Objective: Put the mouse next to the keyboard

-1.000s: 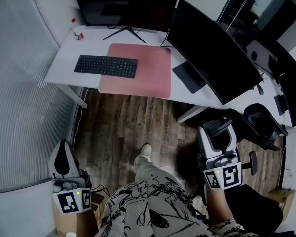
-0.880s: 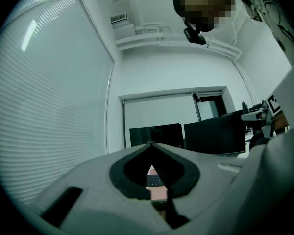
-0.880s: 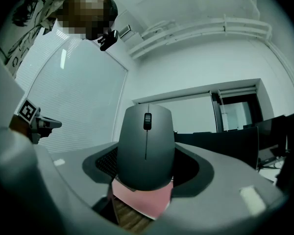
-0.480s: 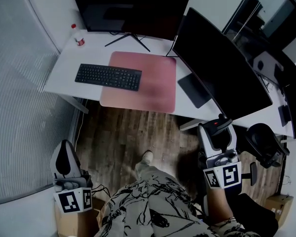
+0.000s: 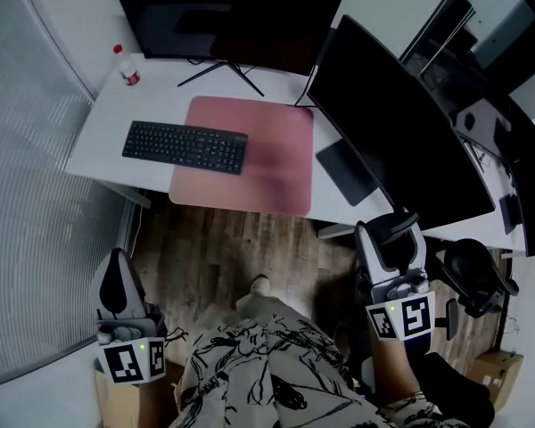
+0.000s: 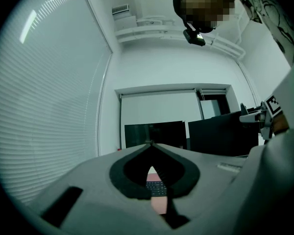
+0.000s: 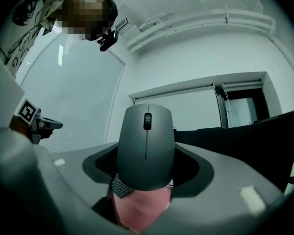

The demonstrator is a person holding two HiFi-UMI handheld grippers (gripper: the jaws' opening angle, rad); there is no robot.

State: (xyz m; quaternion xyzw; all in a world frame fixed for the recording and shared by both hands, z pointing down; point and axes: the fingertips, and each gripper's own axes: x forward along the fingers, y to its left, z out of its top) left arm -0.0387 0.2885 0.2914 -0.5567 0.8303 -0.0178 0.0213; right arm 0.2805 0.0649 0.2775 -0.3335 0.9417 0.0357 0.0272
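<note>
Clamps grey mouse (image 7: 146, 148) in right tool (image 5: 390, 235), off the bench (image 5: 98, 136), well apart from keyboard (image 5: 185, 146) near its left edge; barely discernible from above. Holds left tool (image 6: 150, 146) pinched together, empty.

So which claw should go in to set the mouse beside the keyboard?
Right. The right claw is shut on the mouse, while the left claw is shut and empty. The bare pink mat beside the keyboard's right end also lies nearer the right claw's side.
</note>
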